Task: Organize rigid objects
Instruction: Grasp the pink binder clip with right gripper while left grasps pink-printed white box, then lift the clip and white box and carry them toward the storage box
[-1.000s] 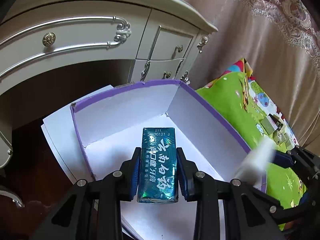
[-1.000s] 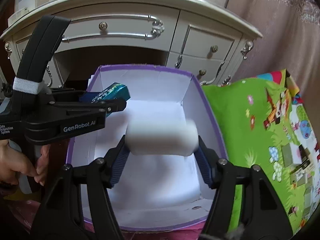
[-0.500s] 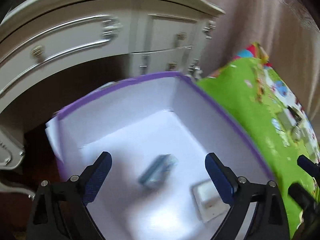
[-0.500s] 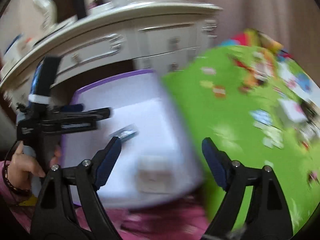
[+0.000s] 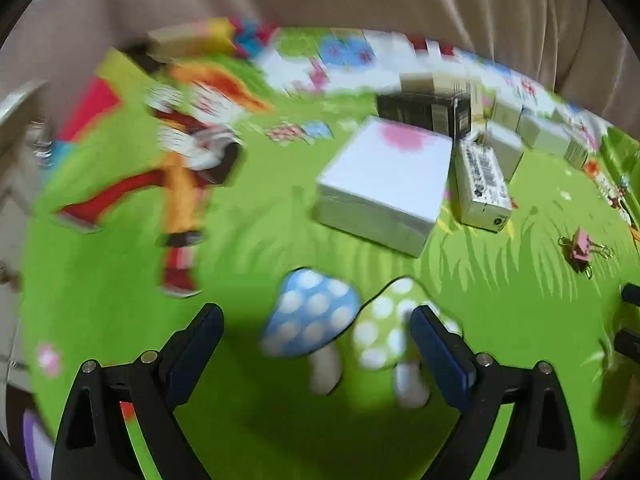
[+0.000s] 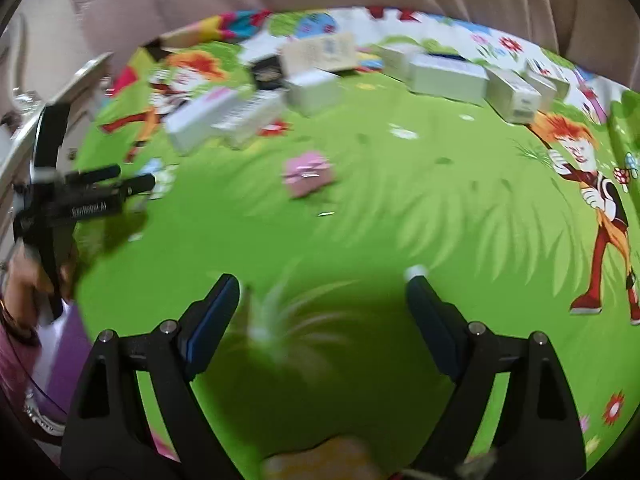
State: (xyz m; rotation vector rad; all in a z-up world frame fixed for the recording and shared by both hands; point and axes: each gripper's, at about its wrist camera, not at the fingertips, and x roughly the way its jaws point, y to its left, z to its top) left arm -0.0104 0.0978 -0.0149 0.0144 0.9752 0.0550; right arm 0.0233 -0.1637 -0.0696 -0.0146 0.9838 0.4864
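My left gripper (image 5: 316,326) hangs over the green play mat (image 5: 248,208), jaws spread wide and empty, having just opened; my right gripper (image 6: 322,298) likewise gapes with nothing held; the white box (image 5: 384,180) and 1 pink binder clip (image 6: 307,173) lie on the mat ahead.

Green cartoon-print play mat (image 5: 280,208) carries a flat white box (image 5: 384,176); black box (image 5: 424,114) just behind it, barcoded carton (image 5: 482,182) beside it, pink binder clip (image 5: 580,250) well apart
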